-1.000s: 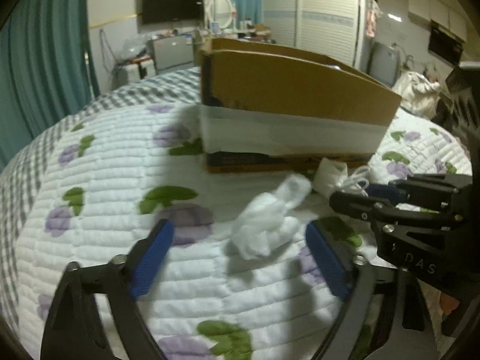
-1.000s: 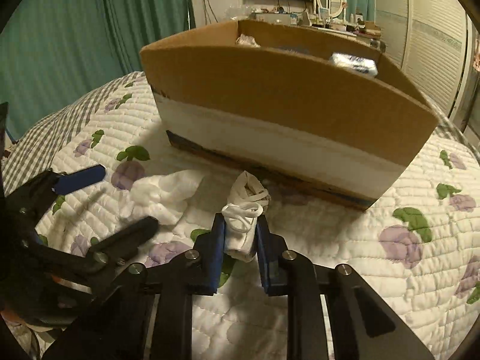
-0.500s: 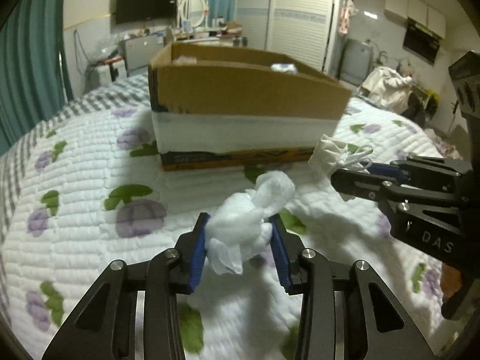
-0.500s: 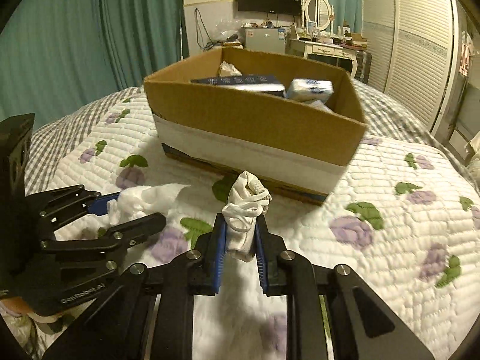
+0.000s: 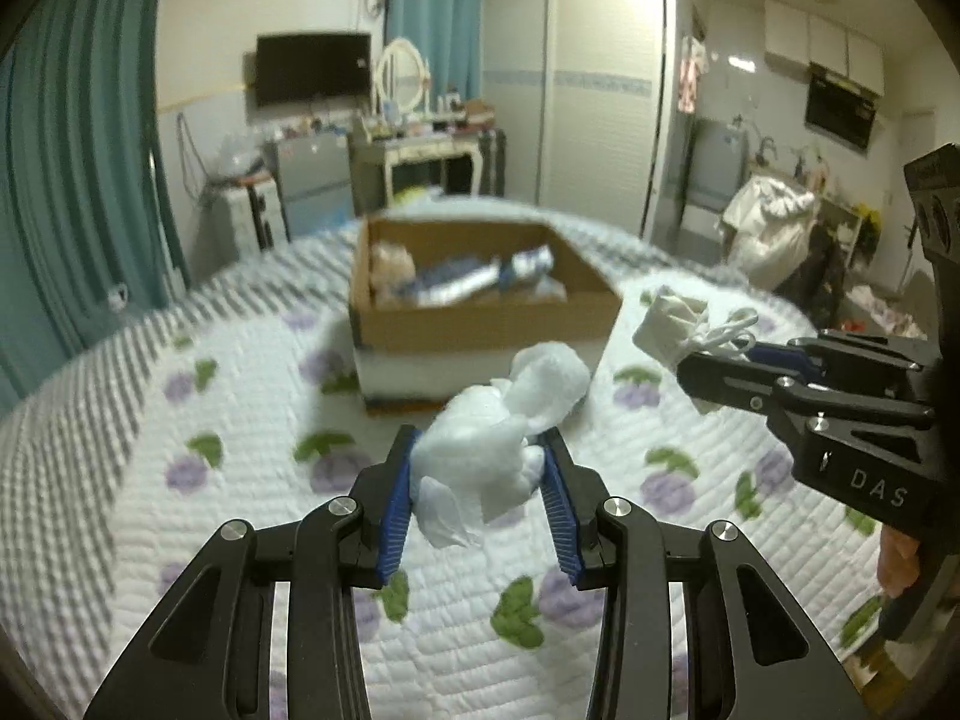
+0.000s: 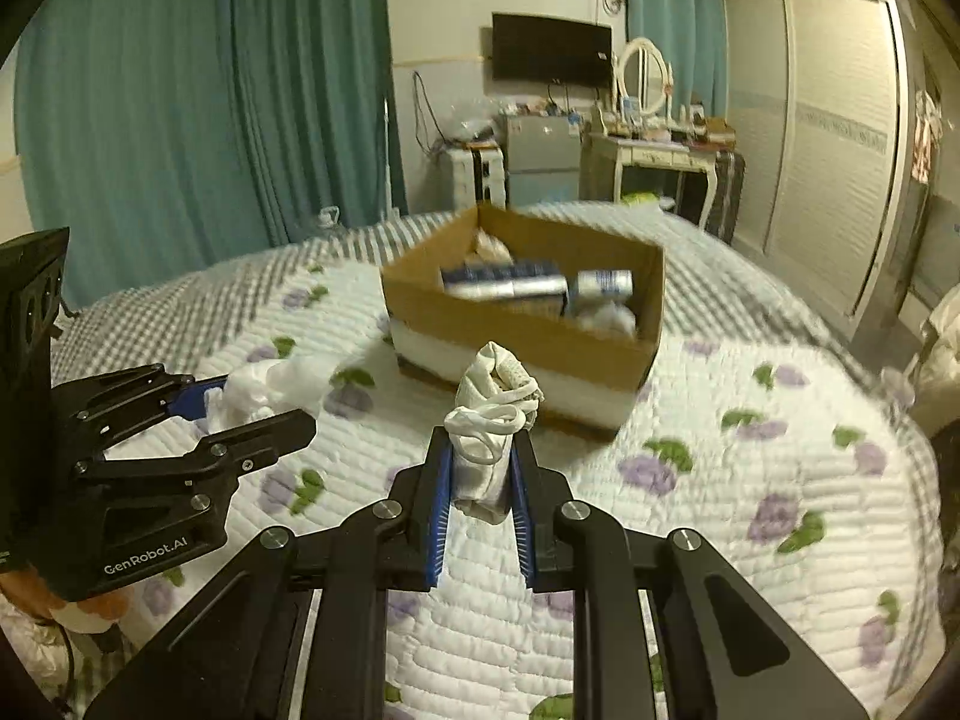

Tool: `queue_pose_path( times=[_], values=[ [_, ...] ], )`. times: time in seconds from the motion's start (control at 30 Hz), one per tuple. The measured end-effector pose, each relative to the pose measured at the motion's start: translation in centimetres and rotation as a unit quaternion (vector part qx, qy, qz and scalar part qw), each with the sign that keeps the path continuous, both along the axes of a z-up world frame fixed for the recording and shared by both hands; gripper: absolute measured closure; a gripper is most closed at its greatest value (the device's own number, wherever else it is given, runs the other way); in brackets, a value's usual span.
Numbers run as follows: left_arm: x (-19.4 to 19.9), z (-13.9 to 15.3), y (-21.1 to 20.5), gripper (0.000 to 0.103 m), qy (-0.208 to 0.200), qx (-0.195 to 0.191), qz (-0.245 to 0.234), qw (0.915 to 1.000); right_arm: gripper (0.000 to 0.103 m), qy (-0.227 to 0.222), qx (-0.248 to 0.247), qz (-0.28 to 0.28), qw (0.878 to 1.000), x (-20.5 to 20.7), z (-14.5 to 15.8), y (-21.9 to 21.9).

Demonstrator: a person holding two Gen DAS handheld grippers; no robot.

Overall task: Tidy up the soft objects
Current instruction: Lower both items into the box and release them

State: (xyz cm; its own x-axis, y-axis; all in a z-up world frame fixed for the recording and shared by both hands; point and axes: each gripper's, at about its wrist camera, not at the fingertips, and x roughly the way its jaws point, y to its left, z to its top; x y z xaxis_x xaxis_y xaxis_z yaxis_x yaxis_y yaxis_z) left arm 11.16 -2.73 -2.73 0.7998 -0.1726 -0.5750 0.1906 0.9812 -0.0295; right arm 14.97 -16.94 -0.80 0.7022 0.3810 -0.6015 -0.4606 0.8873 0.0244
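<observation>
Two soft things: both are held in the air above the bed (image 5: pixel 180 540), each in its own gripper.
Cardboard box (image 6: pixel 528 330): it stands far on the bed, open at the top, with soft packs already inside; I judge it is the goal for both things.
White fluffy wad (image 5: pixel 498 450): very light, loose, easy to crush; the left gripper (image 5: pixel 480 495) has its jaws closed on the lower bulk, which seems the best place.
Wad axis: the long axis goes from near-left to far-right, the free lobe points toward the box.
White rolled sock (image 6: pixel 492 414): soft, light, a little springy; the right gripper (image 6: pixel 480 504) grips it with closed jaws at the lower half.
Sock axis: nearly upright, the open bunched end points up and far, to the box.
Risk: loose parts may catch on the box rim.
</observation>
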Motion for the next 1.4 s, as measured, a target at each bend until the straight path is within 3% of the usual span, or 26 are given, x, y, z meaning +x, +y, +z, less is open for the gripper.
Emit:
queue_pose_path(
  times=[0.2, 0.37, 0.63, 0.97, 1.27, 1.4],
  values=[
    [0.9, 4.7, -0.1, 0.064, -0.044, -0.007, 0.004, 0.999, 0.085, -0.042, -0.008, 0.009, 0.999, 0.7, 5.1, 0.1],
    [4.4, 7.5, 0.2, 0.064, -0.071, -0.017, 0.007, 0.9973, 0.085, -0.094, -0.009, 0.01, 0.995, 2.7, 10.0, 0.2],
    [11.7, 8.1, 0.0, 0.064, -0.093, -0.003, 0.02, 0.9954, 0.085, -0.121, -0.003, 0.005, 0.993, 9.4, 13.1, 1.1],
    [20.9, 4.1, -0.8, 0.064, -0.076, 0.037, 0.033, 0.9959, 0.085, -0.089, 0.006, -0.014, 0.996, 20.2, 9.4, 1.4],
    [24.8, -0.1, -1.9, 0.064, -0.029, 0.067, 0.034, 0.9968, 0.085, -0.023, 0.008, -0.022, 0.999, 27.3, 3.7, 2.0],
    [25.4, -1.4, -2.4, 0.064, -0.005, 0.078, 0.03, 0.9965, 0.085, 0.013, 0.003, -0.017, 1.0, 28.5, 0.8, 2.0]
  ],
)
